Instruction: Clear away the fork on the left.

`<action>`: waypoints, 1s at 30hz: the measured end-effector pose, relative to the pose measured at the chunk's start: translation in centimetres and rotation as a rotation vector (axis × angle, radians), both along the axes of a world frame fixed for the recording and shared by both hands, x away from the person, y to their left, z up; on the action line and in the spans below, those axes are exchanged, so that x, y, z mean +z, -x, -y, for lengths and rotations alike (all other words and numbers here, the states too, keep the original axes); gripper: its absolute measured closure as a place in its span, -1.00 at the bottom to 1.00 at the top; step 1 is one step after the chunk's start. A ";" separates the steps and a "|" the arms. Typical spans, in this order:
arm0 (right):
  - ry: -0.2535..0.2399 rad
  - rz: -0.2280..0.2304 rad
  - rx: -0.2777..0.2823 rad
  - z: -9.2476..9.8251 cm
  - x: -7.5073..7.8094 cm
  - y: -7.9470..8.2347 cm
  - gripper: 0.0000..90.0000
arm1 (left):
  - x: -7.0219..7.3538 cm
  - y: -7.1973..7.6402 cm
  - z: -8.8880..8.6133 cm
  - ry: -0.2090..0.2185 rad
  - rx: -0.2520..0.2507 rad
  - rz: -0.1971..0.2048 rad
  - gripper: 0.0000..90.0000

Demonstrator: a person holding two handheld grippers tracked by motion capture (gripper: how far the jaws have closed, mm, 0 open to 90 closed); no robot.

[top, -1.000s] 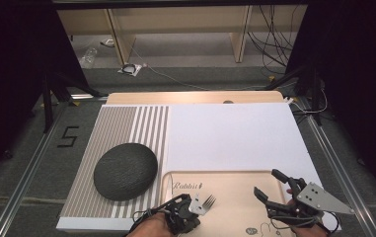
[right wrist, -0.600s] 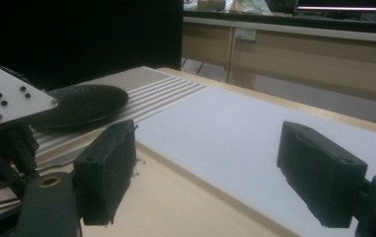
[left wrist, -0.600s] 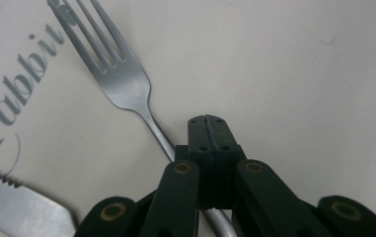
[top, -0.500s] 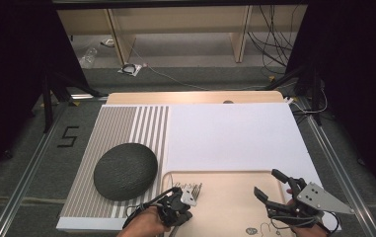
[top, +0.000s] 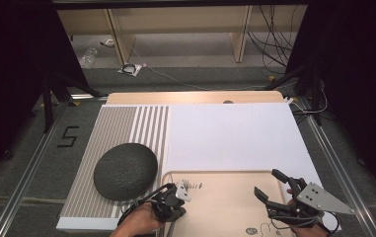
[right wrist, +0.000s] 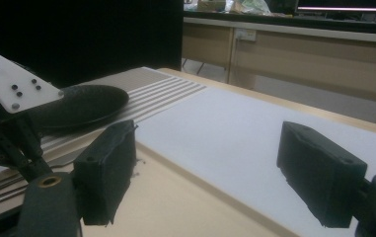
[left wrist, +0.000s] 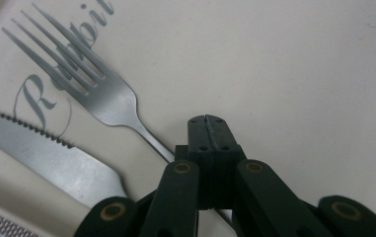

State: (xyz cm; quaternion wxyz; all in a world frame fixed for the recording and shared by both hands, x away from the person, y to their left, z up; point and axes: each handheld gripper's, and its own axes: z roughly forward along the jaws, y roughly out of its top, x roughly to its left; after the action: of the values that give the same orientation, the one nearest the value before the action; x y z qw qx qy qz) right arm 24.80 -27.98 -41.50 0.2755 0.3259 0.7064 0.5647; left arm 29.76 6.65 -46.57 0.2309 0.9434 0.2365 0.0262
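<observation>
Left hand-held gripper is clenched on the fork handle, fork resting on the tray beside the knife. Right hand-held gripper is wide open and empty, so I'd guess the fork's not placed yet.

a silver fork with 4 tines lies flat on the pale tray, tines over the printed lettering, its thin handle running under the closed jaws. a serrated knife lies just beside it.

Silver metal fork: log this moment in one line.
left tool shut on silver metal fork handle | fork on beige tray beside knife | right tool open, empty
</observation>
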 end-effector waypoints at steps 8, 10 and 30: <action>-0.001 -0.001 0.000 0.0 0.0 0.0 -0.47 | 0.0 -0.3 -0.4 -0.001 0.016 -0.008 0.98; 0.000 -0.001 0.000 0.0 0.0 0.0 -0.47 | 0.0 -0.4 -0.5 -0.005 0.023 -0.009 0.98; -0.002 0.001 -0.001 0.0 0.0 0.0 -0.47 | 2.3 -0.2 -2.2 0.105 0.073 0.004 -0.07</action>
State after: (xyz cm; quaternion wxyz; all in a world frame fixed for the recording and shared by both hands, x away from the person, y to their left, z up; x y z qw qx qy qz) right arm 24.79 -27.99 -41.49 0.2760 0.3263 0.7055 0.5653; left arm 29.93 8.83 -44.27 0.2795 0.9207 0.2712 0.0241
